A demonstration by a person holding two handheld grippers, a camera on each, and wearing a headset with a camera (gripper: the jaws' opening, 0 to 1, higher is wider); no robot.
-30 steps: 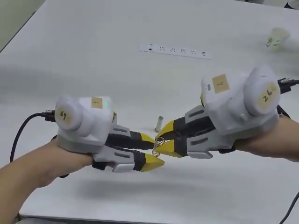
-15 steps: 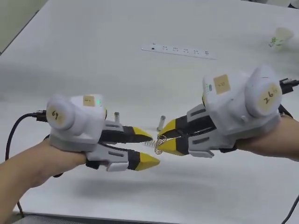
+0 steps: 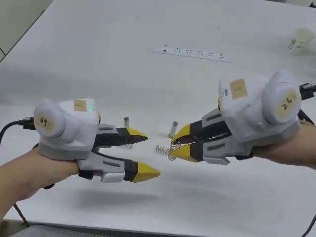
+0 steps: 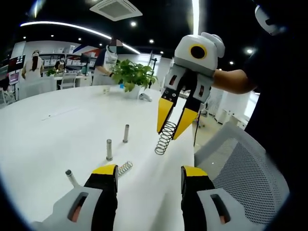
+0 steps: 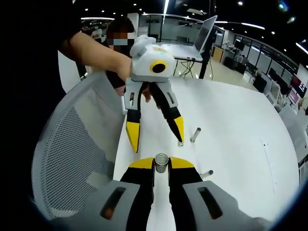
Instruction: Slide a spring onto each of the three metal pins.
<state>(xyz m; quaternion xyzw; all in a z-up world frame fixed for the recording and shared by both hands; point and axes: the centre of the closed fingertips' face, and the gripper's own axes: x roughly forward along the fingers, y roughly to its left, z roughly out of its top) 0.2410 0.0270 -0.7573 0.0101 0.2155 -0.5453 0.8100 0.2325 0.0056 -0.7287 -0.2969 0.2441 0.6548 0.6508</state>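
Observation:
My right gripper (image 3: 174, 149) is shut on one end of a small steel spring (image 3: 162, 149), which sticks out level to the left above the white table (image 3: 98, 64). My left gripper (image 3: 148, 154) is open and empty, a little left of the spring's free end. Two short metal pins stand on the table, one (image 3: 126, 122) behind the left jaws and one (image 3: 173, 129) behind the right jaws. In the left gripper view three pins (image 4: 126, 133) (image 4: 109, 149) (image 4: 70, 177) stand in a row, and a loose spring (image 4: 125, 167) lies by the nearest. In the right gripper view the held spring (image 5: 161, 163) faces end-on.
A white power strip (image 3: 191, 52) lies across the far middle of the table. A small white and green object (image 3: 301, 38) sits at the far right. A mesh chair back (image 5: 72, 144) stands beyond the table's near edge. Cables trail from both grippers.
My left gripper has drawn back to the left, away from the spring, its jaws still open. A second pin has come into sight behind it. The right gripper keeps hold of the spring.

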